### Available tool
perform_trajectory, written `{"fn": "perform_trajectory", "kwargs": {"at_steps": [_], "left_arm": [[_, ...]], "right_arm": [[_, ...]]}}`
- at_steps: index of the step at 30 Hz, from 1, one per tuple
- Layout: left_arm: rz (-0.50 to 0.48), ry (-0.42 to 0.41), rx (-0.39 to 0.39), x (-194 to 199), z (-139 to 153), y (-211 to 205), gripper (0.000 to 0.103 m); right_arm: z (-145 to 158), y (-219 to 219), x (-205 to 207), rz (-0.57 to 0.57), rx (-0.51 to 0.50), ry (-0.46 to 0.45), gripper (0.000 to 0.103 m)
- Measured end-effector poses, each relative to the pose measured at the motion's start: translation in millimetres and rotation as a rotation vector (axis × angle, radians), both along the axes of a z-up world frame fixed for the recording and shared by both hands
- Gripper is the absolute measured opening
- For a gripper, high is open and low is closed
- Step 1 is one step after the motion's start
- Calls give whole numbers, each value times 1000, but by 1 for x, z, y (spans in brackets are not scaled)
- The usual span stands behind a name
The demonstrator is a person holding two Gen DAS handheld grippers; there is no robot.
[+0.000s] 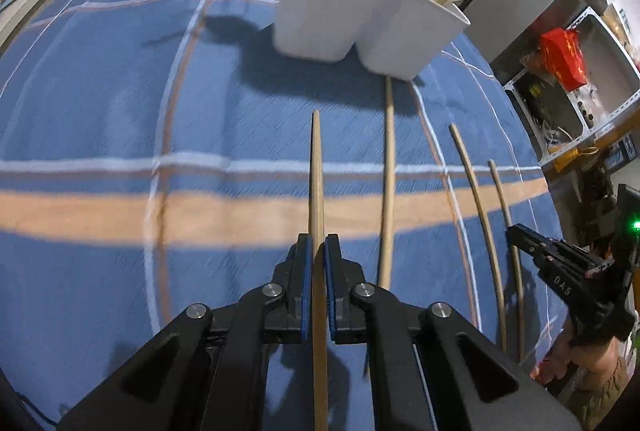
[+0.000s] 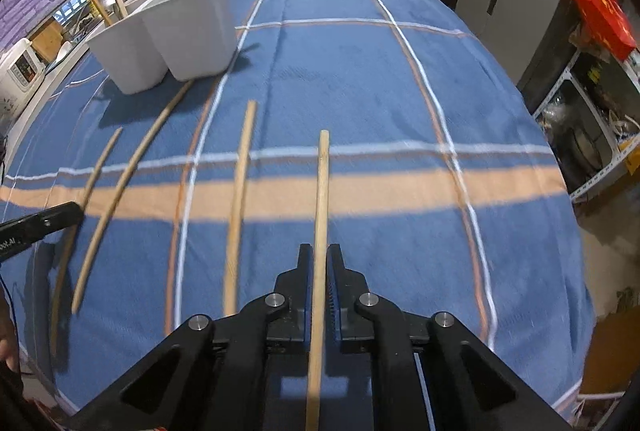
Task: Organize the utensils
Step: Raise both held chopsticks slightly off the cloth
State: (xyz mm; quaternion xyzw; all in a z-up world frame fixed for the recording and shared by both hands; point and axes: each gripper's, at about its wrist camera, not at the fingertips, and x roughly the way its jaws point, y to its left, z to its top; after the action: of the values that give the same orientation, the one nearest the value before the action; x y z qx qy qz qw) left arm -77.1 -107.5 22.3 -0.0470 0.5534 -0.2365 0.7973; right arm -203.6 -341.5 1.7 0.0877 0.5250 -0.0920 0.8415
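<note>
Both grippers pinching a chopstick each over blue plaid cloth.

Left gripper point(image 1: 316, 247) nearly closed on a chopstick point(image 1: 316, 167) running straight ahead between its pads; second chopstick point(image 1: 387, 183) flat on the cloth point(image 1: 120, 111) just right, tip touching the white holder point(image 1: 360, 11), which stands upright at the far side with sticks in it. Right gripper point(image 2: 320, 257) likewise narrowed on its chopstick point(image 2: 322, 191); another point(image 2: 240, 199) lies to its left.

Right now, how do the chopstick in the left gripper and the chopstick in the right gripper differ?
The chopstick in the left gripper shows a narrow, tapered far end; the chopstick in the right gripper shows a blunt, squared one. The left one is farthest from the right gripper, the right one nearest. Both are light wood, clamped lengthwise, pointing forward, like the left gripper itself.
</note>
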Motion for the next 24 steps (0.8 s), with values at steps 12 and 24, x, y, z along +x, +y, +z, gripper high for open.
{"fn": "perform_trajectory", "kwargs": {"at_steps": [12, 24], "left_arm": [[-70, 3, 73, -20, 3, 10, 6], [-99, -11, 134, 7, 4, -10, 7]], "right_arm": [[2, -16, -13, 2, 54, 41, 15], [0, -18, 30, 94, -2, 174, 21]]}}
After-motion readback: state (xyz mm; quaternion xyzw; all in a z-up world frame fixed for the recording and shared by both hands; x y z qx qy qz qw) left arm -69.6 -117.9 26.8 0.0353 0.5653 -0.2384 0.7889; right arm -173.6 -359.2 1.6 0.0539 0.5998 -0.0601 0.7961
